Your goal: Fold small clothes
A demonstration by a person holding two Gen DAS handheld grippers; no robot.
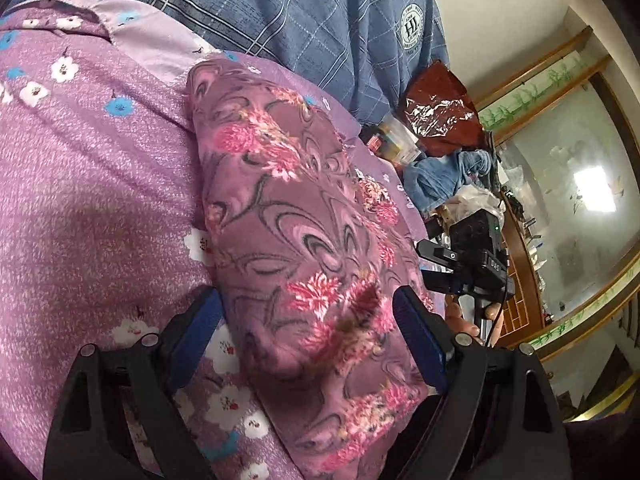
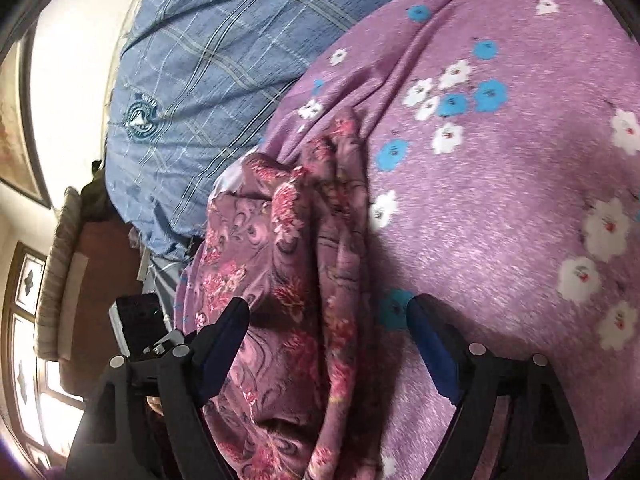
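A folded mauve garment [image 1: 288, 216] with pink flowers lies on the purple flowered bedsheet [image 1: 88, 184]. My left gripper [image 1: 306, 294] hovers open over the garment's near end, its blue pads [image 1: 200, 320] on either side of the cloth and not pressing it. In the right wrist view the garment [image 2: 280, 248] shows its stacked folded edges running away from me. My right gripper [image 2: 328, 302] is open astride that layered edge; the left pad [image 2: 228, 332] is over the cloth and the right pad [image 2: 428, 336] over bare sheet.
A blue plaid quilt [image 1: 304, 20] with a round logo is bunched along the far side of the bed [image 2: 208, 60]. Beyond the bed edge sit a red foil bag [image 1: 440, 108], a blue cloth heap [image 1: 448, 176] and clutter. A hand [image 1: 468, 320] holds the other gripper's black housing [image 1: 480, 256].
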